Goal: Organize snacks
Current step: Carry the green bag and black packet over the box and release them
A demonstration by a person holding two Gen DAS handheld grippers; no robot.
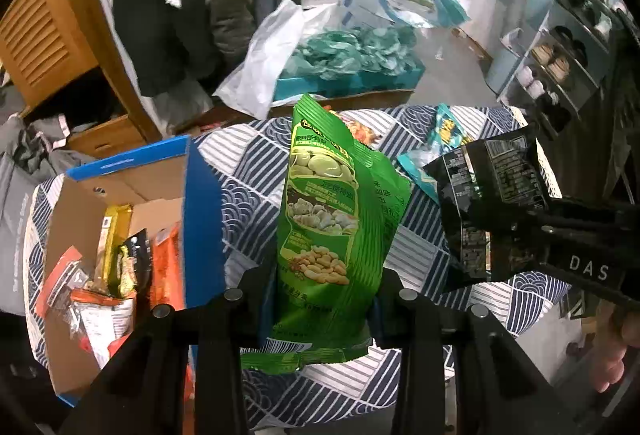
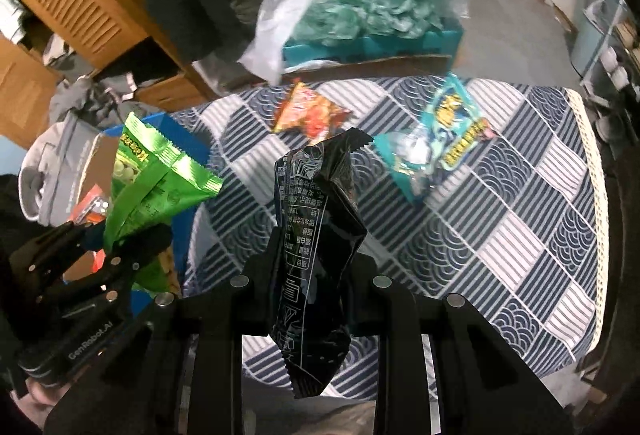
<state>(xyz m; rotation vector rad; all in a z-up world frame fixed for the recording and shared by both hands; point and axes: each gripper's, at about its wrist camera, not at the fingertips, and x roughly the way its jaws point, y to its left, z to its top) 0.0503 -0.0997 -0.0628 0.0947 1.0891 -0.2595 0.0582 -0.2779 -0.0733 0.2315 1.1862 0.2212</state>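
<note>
Together, 2 grippers held snacks above a blue patterned tablecloth (image 2: 500, 235). Left gripper (image 1: 320, 287) had its jaws clamped on a green nut packet (image 1: 328, 219), standing upright between them. Right gripper (image 2: 312, 267) had its jaws squeezed tight on a black packet (image 2: 316, 235). Left of the left jaws sat a cardboard box (image 1: 160, 191) holding more snacks.

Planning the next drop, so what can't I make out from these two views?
- Cardboard box: left wrist view, floor buried under packets; right wrist view, mostly behind the green bag.
- Red packet: left wrist view, only a sliver past the green bag.
- Black packet: print too small.
</note>
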